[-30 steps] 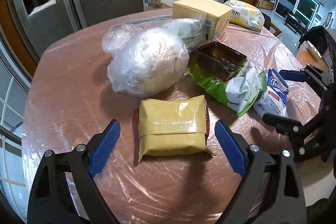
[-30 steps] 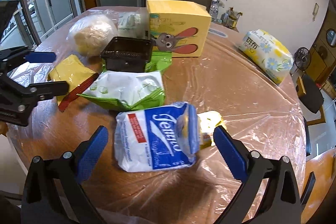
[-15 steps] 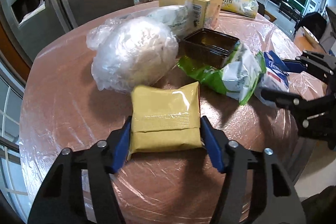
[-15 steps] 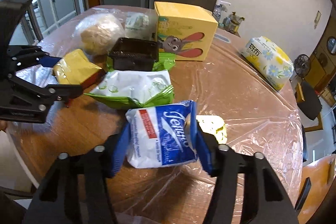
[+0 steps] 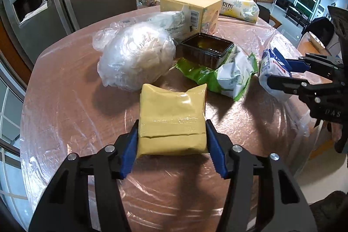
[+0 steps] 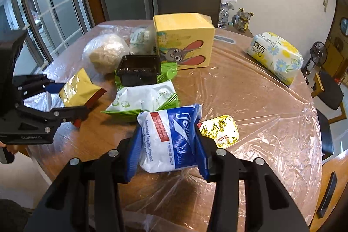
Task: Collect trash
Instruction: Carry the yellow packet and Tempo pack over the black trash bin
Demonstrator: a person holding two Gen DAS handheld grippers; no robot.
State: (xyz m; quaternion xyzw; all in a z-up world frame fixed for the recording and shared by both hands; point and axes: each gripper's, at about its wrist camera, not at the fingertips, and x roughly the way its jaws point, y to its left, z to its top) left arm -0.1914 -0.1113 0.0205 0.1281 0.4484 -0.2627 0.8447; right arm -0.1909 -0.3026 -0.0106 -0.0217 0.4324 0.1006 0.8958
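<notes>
Both grippers have closed since a second ago: the left gripper [image 5: 171, 140] now clamps the yellow pack [image 5: 173, 116], the right gripper [image 6: 166, 145] the blue tissue pack [image 6: 168, 136], both at the bench's [image 6: 250, 84] near edge. Pickup seems done; next, carry them to a bin, which is not in view.

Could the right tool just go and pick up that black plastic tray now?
Probably not yet. The right tool is already shut on the blue tissue pack, so it has nothing free to grab with. The black tray also sits farther back, atop the green bags.
</notes>
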